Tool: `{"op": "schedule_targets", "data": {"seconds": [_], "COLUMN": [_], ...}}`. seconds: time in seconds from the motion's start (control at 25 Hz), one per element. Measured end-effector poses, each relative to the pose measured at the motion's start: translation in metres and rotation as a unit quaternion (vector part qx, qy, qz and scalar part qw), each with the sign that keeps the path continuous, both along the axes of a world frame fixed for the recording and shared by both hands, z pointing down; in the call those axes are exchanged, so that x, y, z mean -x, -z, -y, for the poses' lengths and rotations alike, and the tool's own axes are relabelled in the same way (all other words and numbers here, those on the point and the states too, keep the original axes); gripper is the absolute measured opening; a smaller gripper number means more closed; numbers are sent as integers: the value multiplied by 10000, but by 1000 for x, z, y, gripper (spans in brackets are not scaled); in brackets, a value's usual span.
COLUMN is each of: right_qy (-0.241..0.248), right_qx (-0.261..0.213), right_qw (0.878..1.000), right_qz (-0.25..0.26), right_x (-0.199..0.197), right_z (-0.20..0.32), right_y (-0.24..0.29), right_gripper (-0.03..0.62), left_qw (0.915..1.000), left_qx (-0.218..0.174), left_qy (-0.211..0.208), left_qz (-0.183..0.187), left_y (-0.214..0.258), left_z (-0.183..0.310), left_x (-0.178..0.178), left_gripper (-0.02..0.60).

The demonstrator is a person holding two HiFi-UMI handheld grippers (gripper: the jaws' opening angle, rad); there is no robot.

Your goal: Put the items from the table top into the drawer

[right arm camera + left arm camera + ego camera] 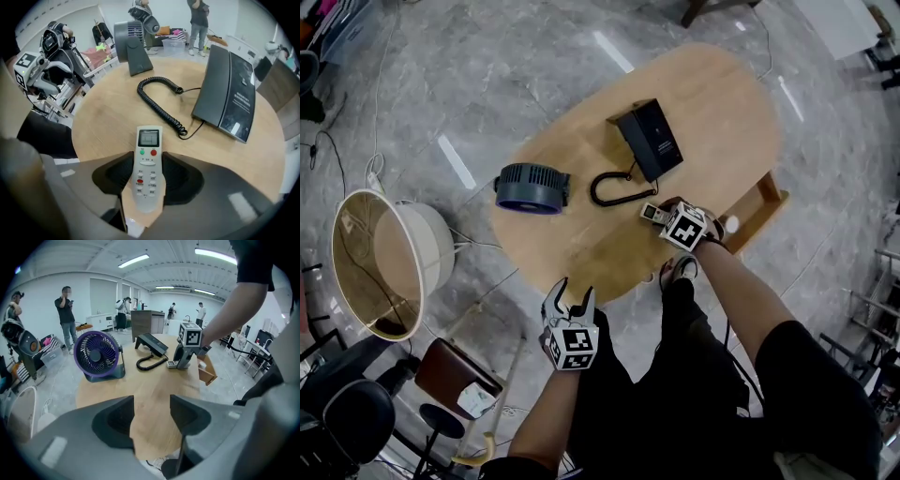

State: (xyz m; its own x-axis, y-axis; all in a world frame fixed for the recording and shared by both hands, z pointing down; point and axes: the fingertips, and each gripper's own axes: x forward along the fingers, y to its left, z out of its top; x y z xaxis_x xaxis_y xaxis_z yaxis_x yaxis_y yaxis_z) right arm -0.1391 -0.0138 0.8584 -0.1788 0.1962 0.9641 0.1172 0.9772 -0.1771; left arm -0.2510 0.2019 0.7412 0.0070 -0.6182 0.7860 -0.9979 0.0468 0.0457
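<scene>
The remote (148, 140) is clamped lengthwise by the right gripper (149, 163), just beside the drawer (766, 199) at the tabletop (581, 246) edge. The left gripper (151, 414) is spread, empty.

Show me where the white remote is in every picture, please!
Head view: the white remote is at the table's near right edge, at the tip of the right gripper.
Left gripper view: the remote is small, right of centre, at the foot of that gripper.
Right gripper view: the remote is bottom centre, pinched between the fingers.
Shared landmark: the curly phone cord lies close by the remote in all three.
</scene>
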Motion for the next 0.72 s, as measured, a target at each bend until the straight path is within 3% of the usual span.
{"op": "schedule_targets", "data": {"seconds": [0.4,0.72], "right_qy": [-290,-944], "right_qx": [176,-7], "right_qw": [9974,9922], "right_qz": [629,816], "right_x": [-2,-58], "right_z": [16,73], "right_y": [38,63], "right_gripper": [215,215], "left_qw": [9993,9973], "left_qx": [211,269], "left_qy": [-285,-679], "left_qz": [-69,-3], "left_y": [-13,-13], "left_z": [33,78], "left_x": [-23,-46], "left_gripper": [255,255]}}
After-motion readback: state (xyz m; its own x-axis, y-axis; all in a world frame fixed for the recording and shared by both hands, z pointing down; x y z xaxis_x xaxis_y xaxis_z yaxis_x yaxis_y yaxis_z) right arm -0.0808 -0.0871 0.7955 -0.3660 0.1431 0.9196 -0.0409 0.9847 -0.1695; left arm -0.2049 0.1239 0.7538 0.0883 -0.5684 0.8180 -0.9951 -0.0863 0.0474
